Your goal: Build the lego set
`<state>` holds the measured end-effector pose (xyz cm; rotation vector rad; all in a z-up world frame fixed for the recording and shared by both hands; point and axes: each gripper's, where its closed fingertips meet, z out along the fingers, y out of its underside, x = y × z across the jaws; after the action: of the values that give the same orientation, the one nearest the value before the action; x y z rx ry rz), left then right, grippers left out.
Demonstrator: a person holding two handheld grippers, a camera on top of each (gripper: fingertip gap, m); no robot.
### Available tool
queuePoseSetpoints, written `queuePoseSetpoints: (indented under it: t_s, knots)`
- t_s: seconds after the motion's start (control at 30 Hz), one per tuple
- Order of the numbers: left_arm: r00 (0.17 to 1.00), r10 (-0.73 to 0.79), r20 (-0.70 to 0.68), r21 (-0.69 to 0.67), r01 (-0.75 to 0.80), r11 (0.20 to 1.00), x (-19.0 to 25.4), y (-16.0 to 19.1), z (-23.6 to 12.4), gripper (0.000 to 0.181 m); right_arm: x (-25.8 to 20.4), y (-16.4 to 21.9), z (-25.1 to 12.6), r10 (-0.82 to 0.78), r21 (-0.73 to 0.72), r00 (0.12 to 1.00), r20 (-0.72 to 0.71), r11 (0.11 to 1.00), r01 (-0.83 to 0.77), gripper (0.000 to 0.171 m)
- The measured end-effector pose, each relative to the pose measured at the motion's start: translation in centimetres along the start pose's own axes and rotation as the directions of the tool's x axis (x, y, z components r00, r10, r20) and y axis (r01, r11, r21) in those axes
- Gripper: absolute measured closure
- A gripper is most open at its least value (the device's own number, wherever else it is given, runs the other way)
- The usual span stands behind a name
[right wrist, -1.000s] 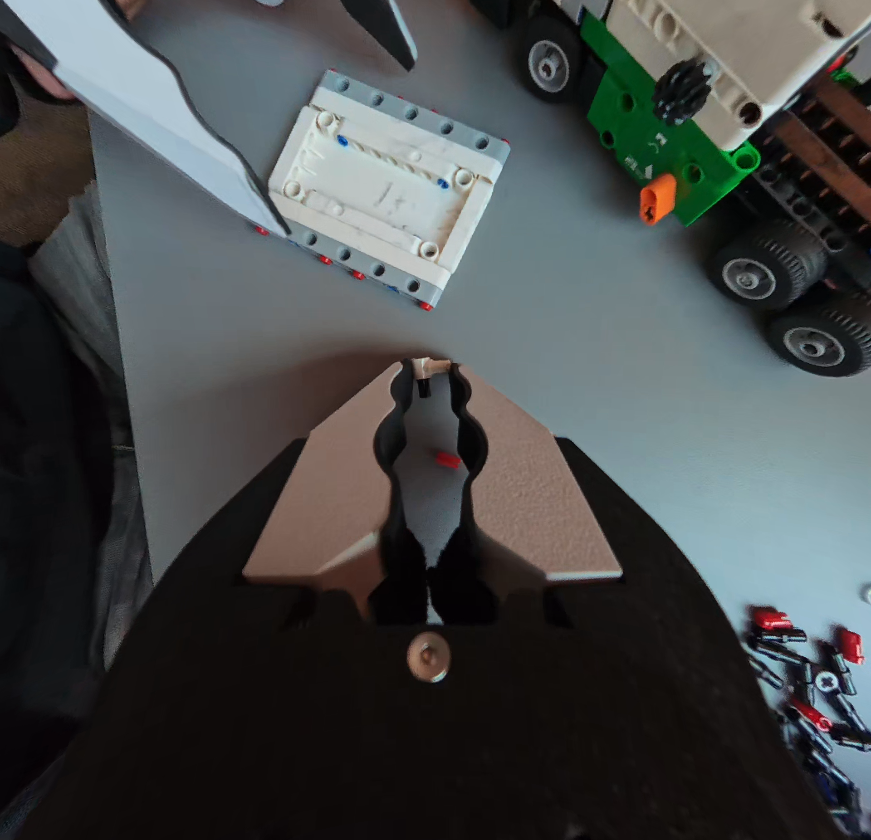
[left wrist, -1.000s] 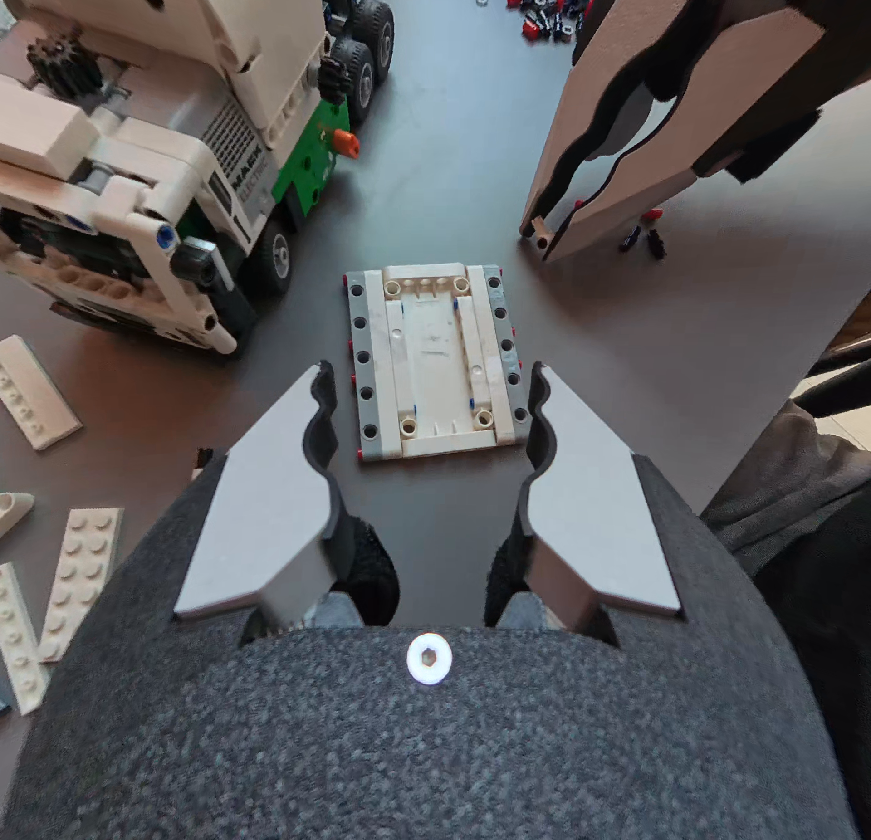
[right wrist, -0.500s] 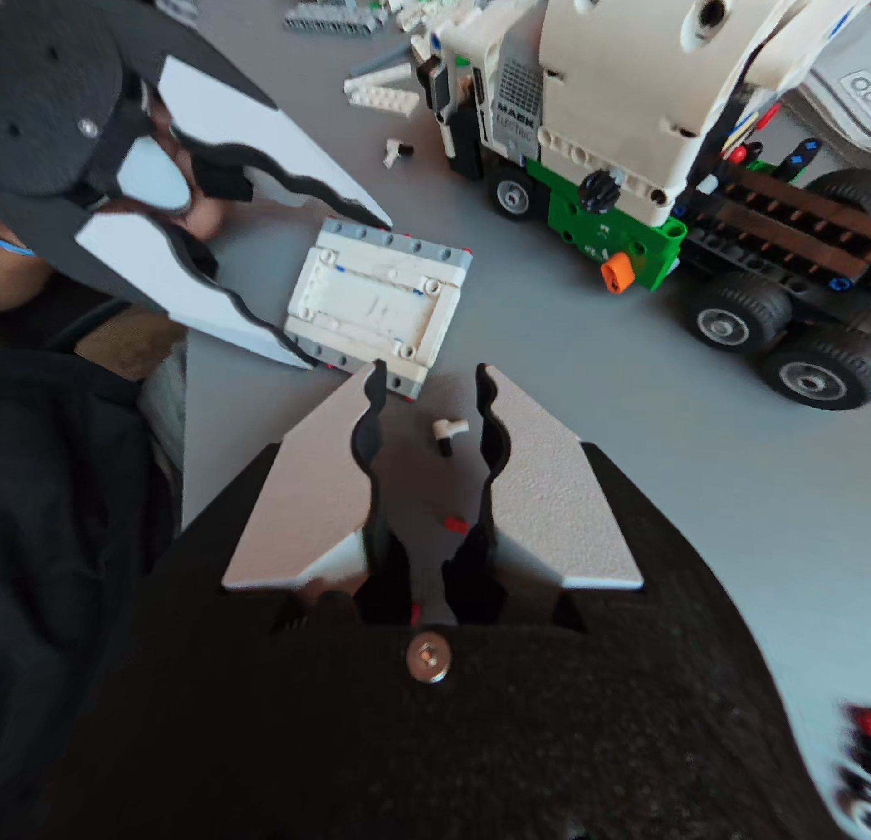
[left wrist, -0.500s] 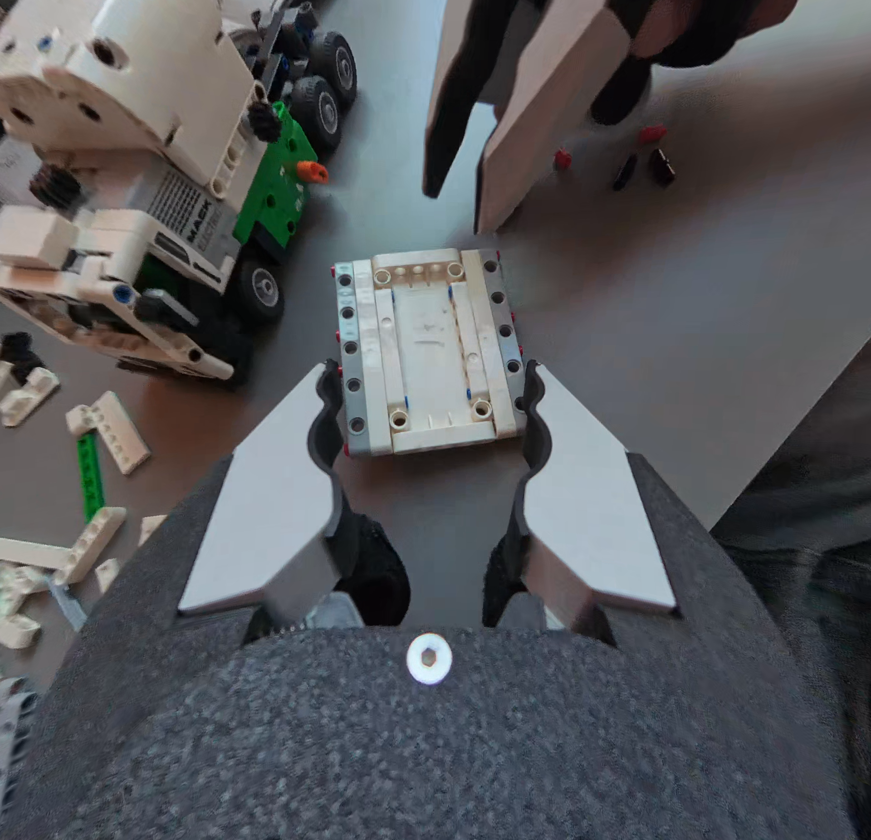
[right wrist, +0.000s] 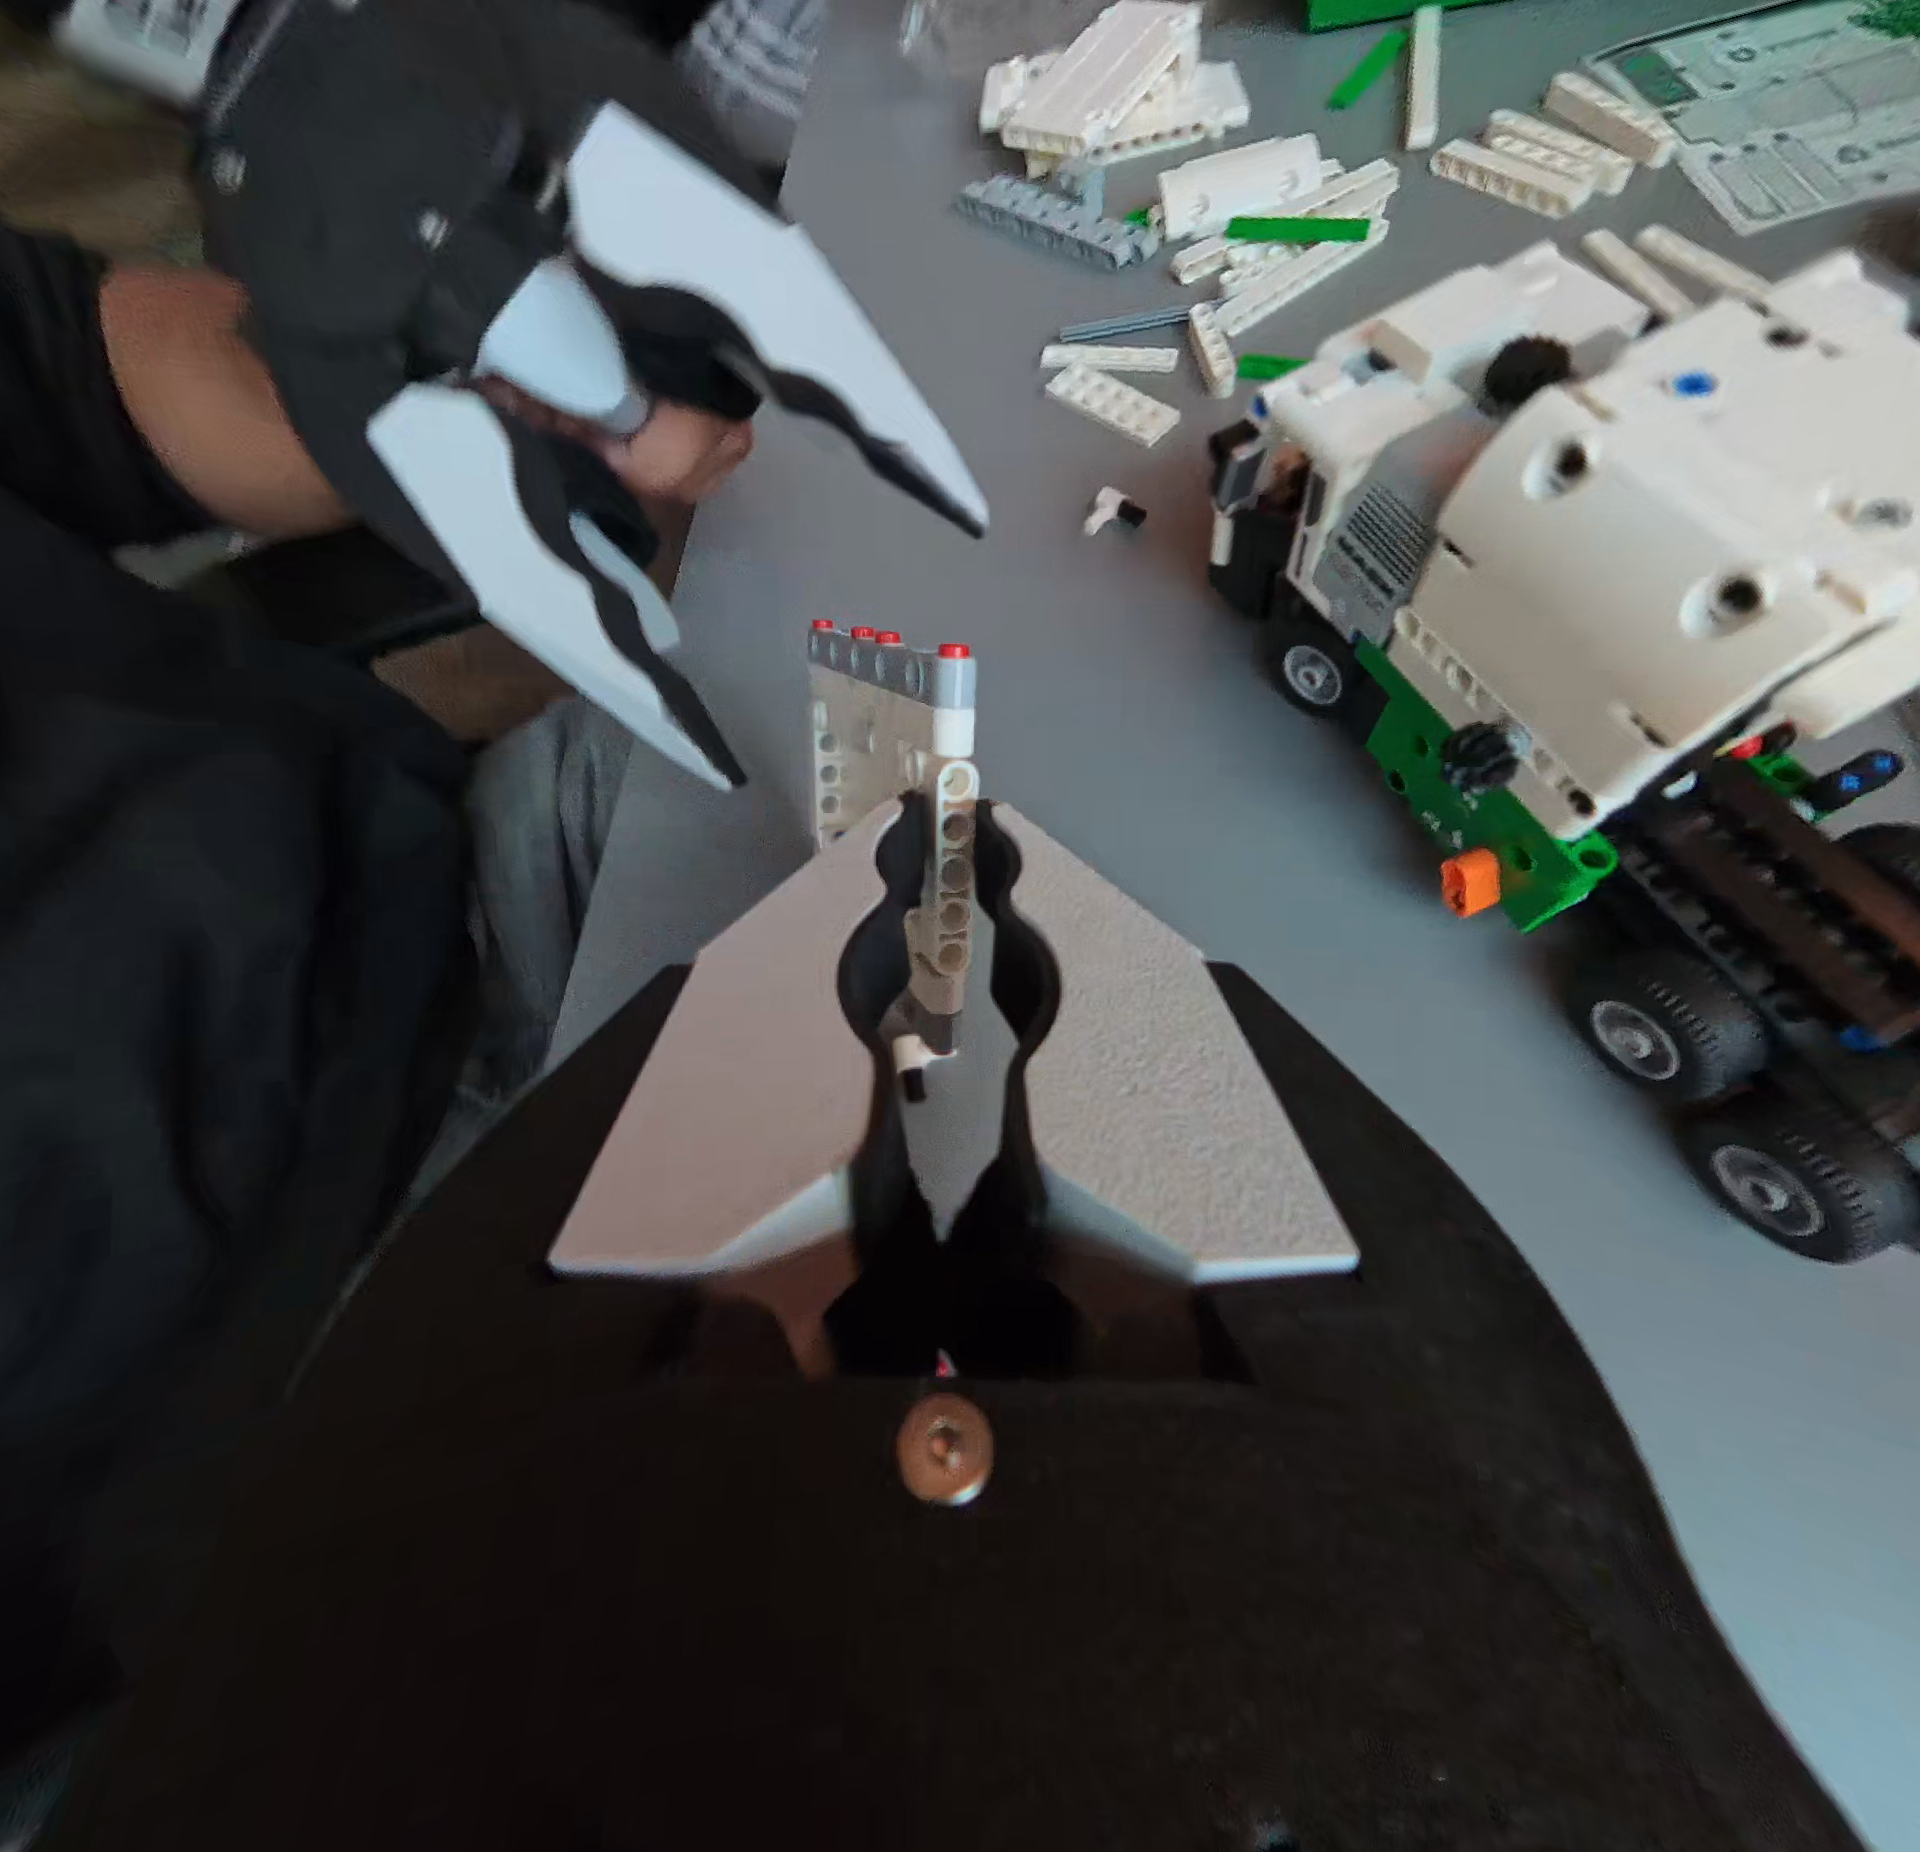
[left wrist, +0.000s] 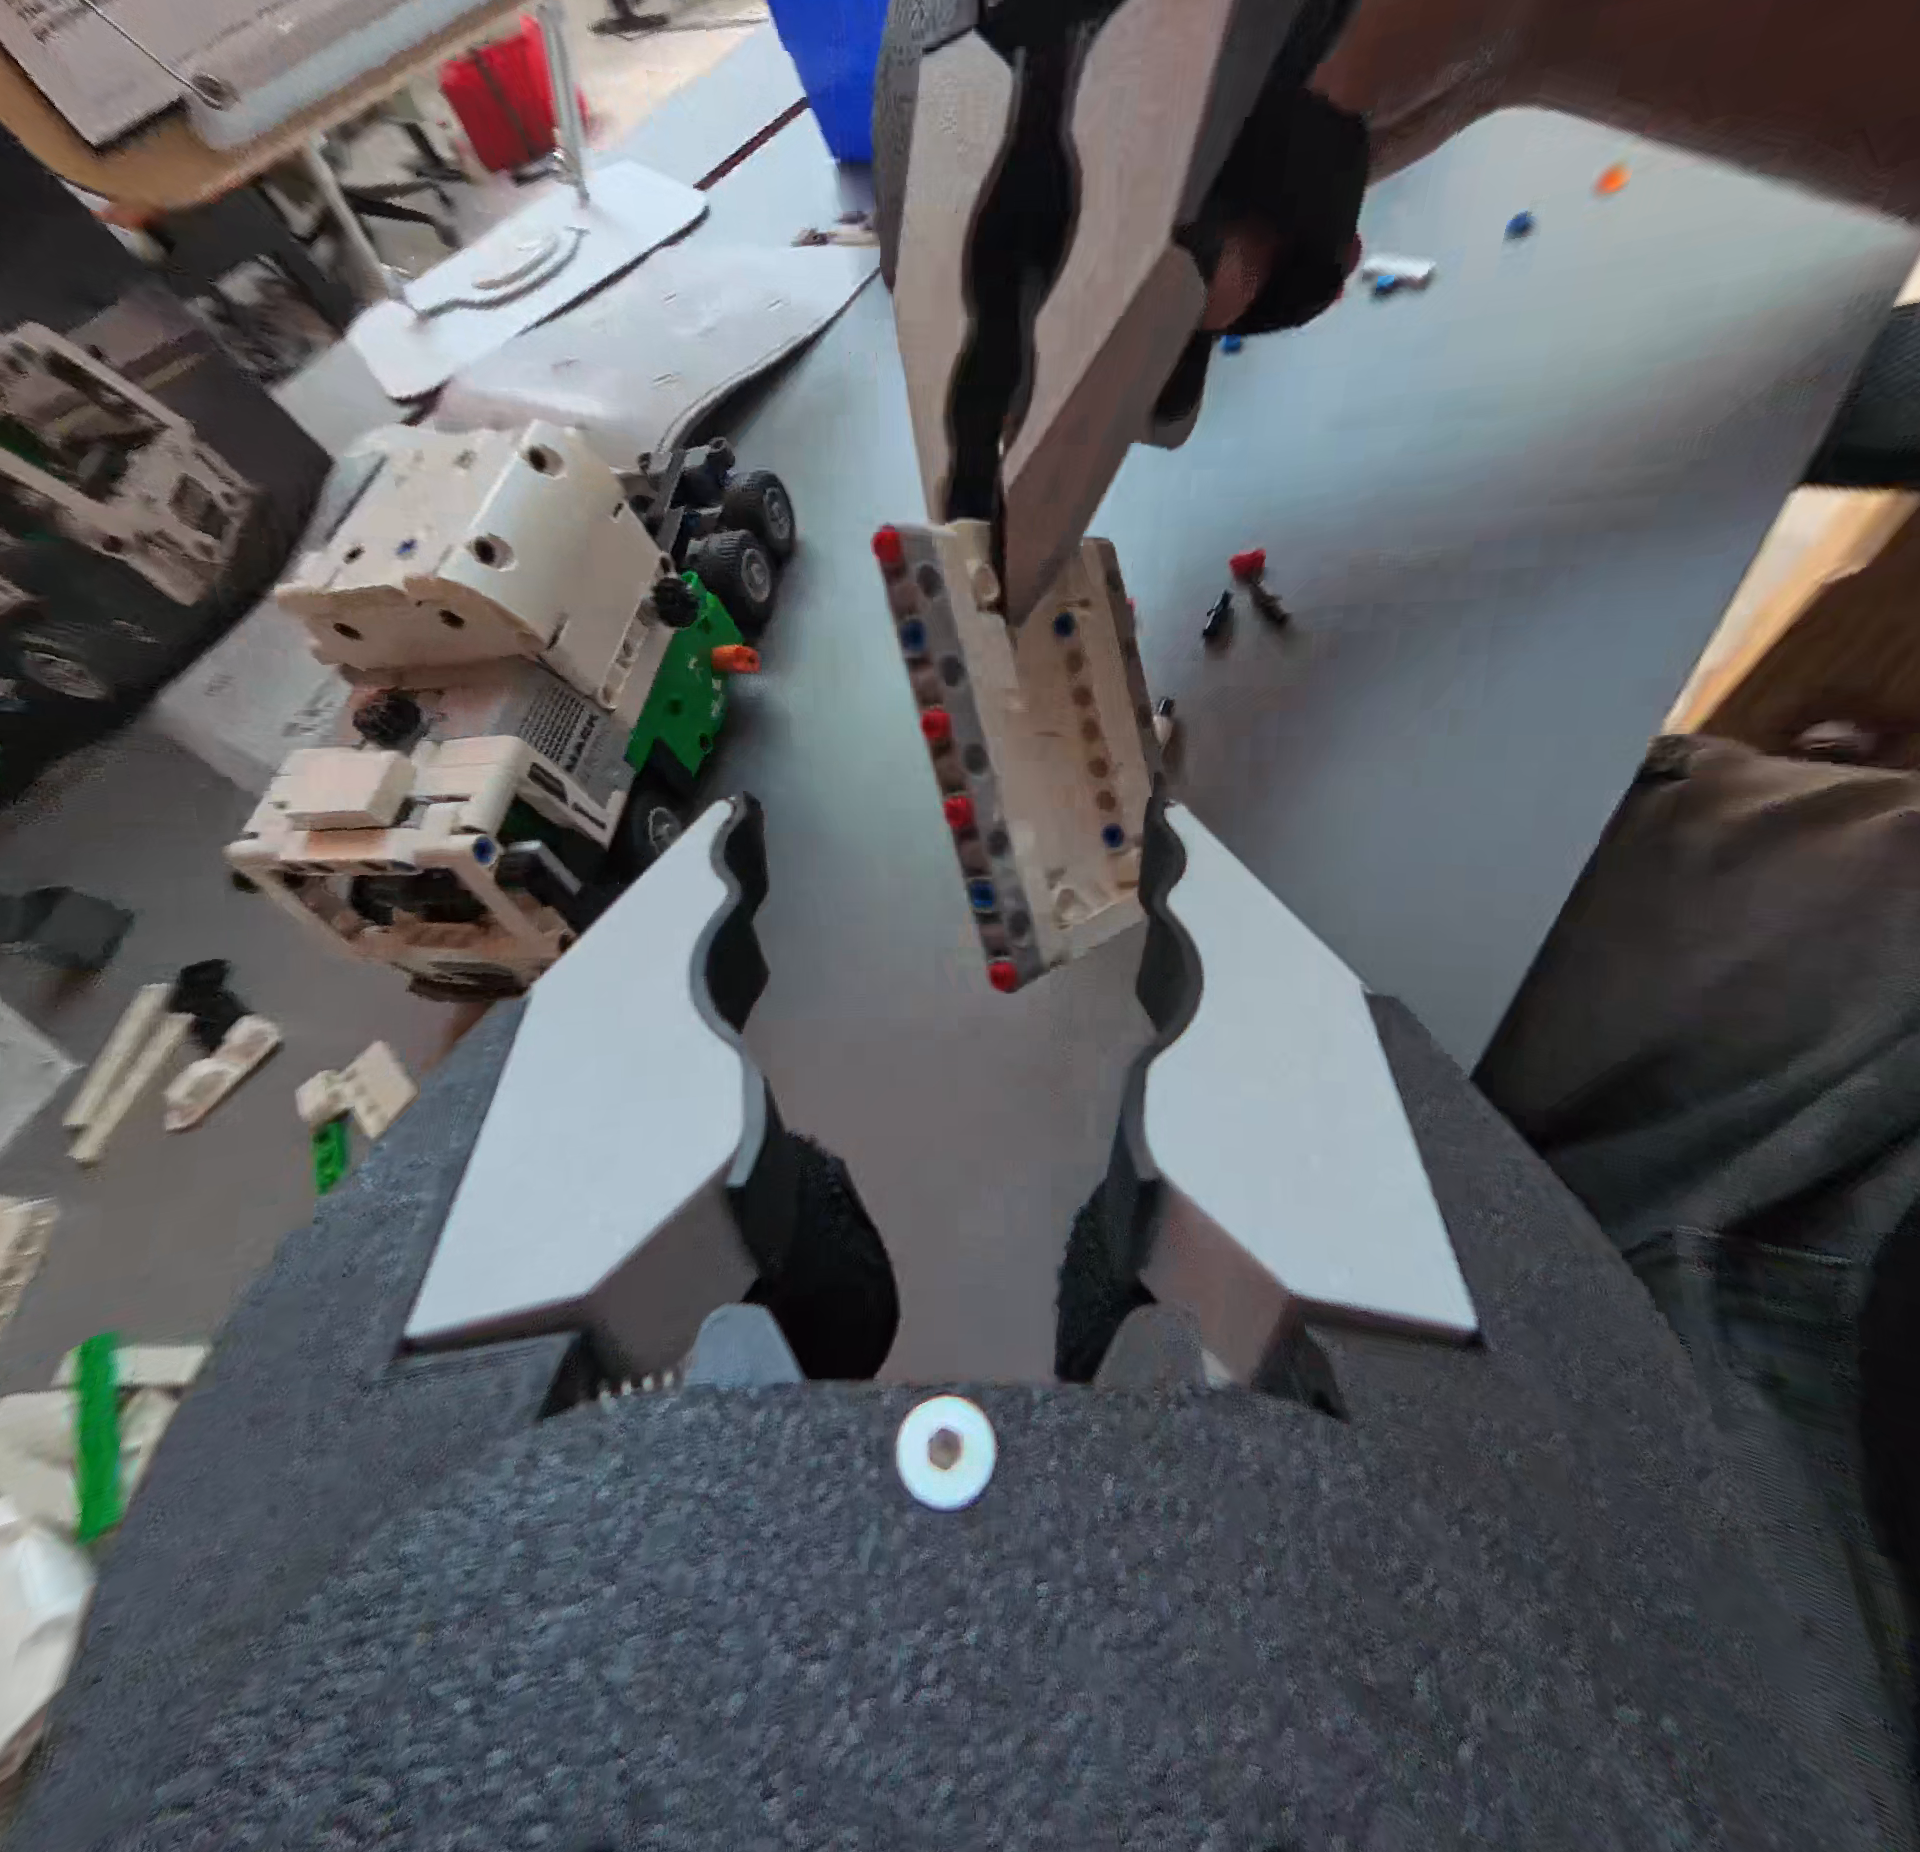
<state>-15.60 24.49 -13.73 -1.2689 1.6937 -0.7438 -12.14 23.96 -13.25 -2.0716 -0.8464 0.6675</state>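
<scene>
The left gripper (left wrist: 945,846) waited with its jaws spread wide and empty, just beneath a grey-and-white panel (left wrist: 1023,753) studded with red pins. The right gripper (right wrist: 943,815) had its jaws clamped on that panel's far edge, holding it tilted clear of the grey table (left wrist: 1455,576). Beyond stood the part-built white and green truck (left wrist: 540,680). A handover appeared under way; next, the left jaws would need to close on the panel's free end.
</scene>
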Motion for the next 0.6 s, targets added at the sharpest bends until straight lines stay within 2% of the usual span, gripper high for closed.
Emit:
queuePoseSetpoints:
  t_s: [0.03, 0.17, 0.23, 0.27, 0.3, 0.37, 0.4, 0.47, 0.53, 0.6]
  knots:
    - [0.996, -0.055, -0.07, 0.009, 0.055, 0.998, -0.1, -0.5, -0.2, 0.112, -0.5, -0.2, -0.4, -0.06, -0.056, 0.998, 0.008, 0.997, 0.06, 0.164]
    - [0.923, -0.152, -0.353, 0.046, 0.18, 0.983, 0.5, -2.9, -0.3, 0.129, -1.4, -1.7, -0.8, -0.231, -0.254, 0.973, 0.017, 0.94, 0.228, 0.164]
    - [0.873, -0.168, -0.458, 0.024, 0.201, 0.979, 1.3, -3.3, 0.1, 0.142, -2.0, -3.4, -0.4, -0.29, -0.276, 0.956, 0.031, 0.917, 0.287, 0.164]
    - [0.867, -0.171, -0.467, 0.016, 0.202, 0.979, 1.4, -3.3, 0.5, 0.156, -2.5, -4.5, -0.1, -0.306, -0.255, 0.951, 0.038, 0.917, 0.306, 0.164]
    - [0.869, -0.166, -0.467, 0.017, 0.196, 0.98, 1.5, -3.2, 0.8, 0.174, -2.9, -5.5, 0.1, -0.312, -0.221, 0.95, 0.034, 0.924, 0.311, 0.164]
    - [0.885, -0.164, -0.436, 0.084, 0.222, 0.972, 0.8, -3.8, 0.6, 0.175, -2.4, -7.0, 0.2, -0.318, -0.156, 0.947, -0.046, 0.939, 0.307, 0.158]
    - [0.88, -0.176, -0.441, 0.119, 0.252, 0.96, 0.5, -4.0, 0.1, 0.175, -2.1, -7.6, -0.2, -0.312, -0.091, 0.945, -0.097, 0.949, 0.303, 0.143]
    - [0.847, -0.227, -0.48, 0.225, 0.368, 0.902, -0.2, -5.0, -1.6, 0.175, -2.3, -8.2, -1.4, -0.235, 0.101, 0.961, -0.148, 0.963, 0.251, 0.142]
    - [0.798, -0.282, -0.533, 0.319, 0.498, 0.806, -1.2, -5.9, -3.3, 0.176, -3.2, -7.5, -1.9, -0.109, 0.275, 0.991, -0.084, 0.953, 0.128, 0.141]
    - [0.763, -0.294, -0.575, 0.369, 0.563, 0.74, -1.4, -6.5, -4.3, 0.176, -4.3, -6.5, -0.7, -0.046, 0.339, 0.999, -0.006, 0.94, 0.046, 0.14]
